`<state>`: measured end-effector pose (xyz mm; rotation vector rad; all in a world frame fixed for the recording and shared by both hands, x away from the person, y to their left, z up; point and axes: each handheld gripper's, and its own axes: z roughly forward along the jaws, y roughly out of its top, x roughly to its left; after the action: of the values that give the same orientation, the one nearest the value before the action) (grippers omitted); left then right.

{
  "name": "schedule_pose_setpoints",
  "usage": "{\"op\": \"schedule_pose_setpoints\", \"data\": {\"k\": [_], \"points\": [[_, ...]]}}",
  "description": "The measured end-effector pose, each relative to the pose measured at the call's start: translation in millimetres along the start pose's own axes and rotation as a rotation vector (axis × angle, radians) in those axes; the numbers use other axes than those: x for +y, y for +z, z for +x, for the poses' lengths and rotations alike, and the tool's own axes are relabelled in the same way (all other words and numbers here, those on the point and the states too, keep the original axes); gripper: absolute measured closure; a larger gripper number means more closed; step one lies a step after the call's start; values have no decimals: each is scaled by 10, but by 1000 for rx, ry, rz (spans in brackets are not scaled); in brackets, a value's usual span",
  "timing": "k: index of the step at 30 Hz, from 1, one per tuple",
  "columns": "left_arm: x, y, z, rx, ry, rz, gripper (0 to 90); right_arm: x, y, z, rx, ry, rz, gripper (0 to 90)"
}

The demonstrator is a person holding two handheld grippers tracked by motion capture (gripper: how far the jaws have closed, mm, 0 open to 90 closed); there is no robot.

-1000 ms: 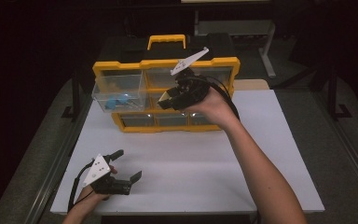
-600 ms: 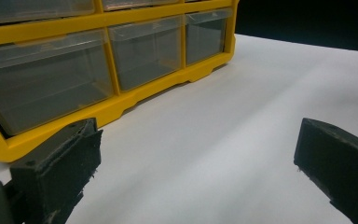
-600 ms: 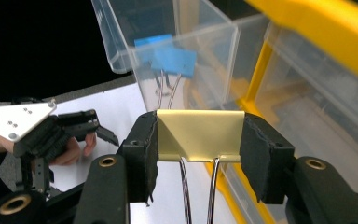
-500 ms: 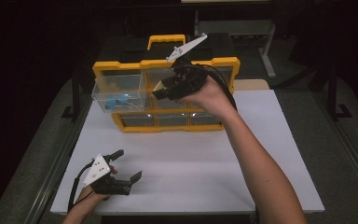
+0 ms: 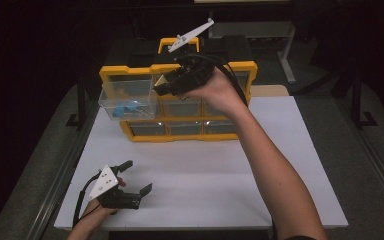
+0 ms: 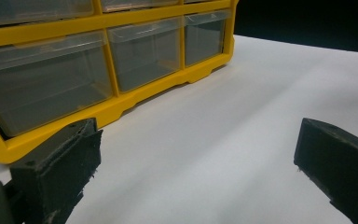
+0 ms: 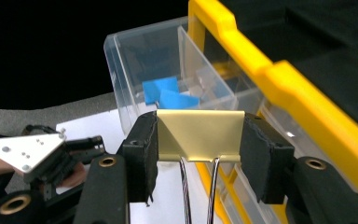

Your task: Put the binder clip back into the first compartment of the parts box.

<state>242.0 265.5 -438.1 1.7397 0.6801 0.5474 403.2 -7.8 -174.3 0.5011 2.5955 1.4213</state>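
Right hand-held gripper (image 7: 198,154) clamped on one gold binder clip (image 7: 198,134), two blue pieces (image 7: 170,95) in drawer (image 7: 121,60)

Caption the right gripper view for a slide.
Right tool grips a gold binder clip above the pulled-out clear drawer holding blue clips.

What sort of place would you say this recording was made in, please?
Probably a lab or studio bench set up for recording: a bare white table against dark surroundings, one yellow drawer organizer, and the right claw holding a gold binder clip.
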Motion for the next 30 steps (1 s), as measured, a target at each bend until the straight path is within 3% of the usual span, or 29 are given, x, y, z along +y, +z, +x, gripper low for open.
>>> {"op": "schedule_pose_setpoints", "data": {"k": [3, 5, 10, 17, 30], "points": [[2, 2, -2, -4, 7, -1, 1, 68, 40, -1, 4, -19, 8, 491], [2, 3, 0, -4, 7, -1, 1, 119, 62, 25, 7, 1, 23, 491], [8, -3, -3, -5, 8, 0, 1, 219, 131, 27, 16, -18, 23, 491], [9, 3, -4, -6, 7, -4, 0, 360, 224, 47, 43, 4, 20, 491], [10, 0, -6, -9, 5, -4, 1, 551, 481, 81, 72, -5, 34, 491]]}}
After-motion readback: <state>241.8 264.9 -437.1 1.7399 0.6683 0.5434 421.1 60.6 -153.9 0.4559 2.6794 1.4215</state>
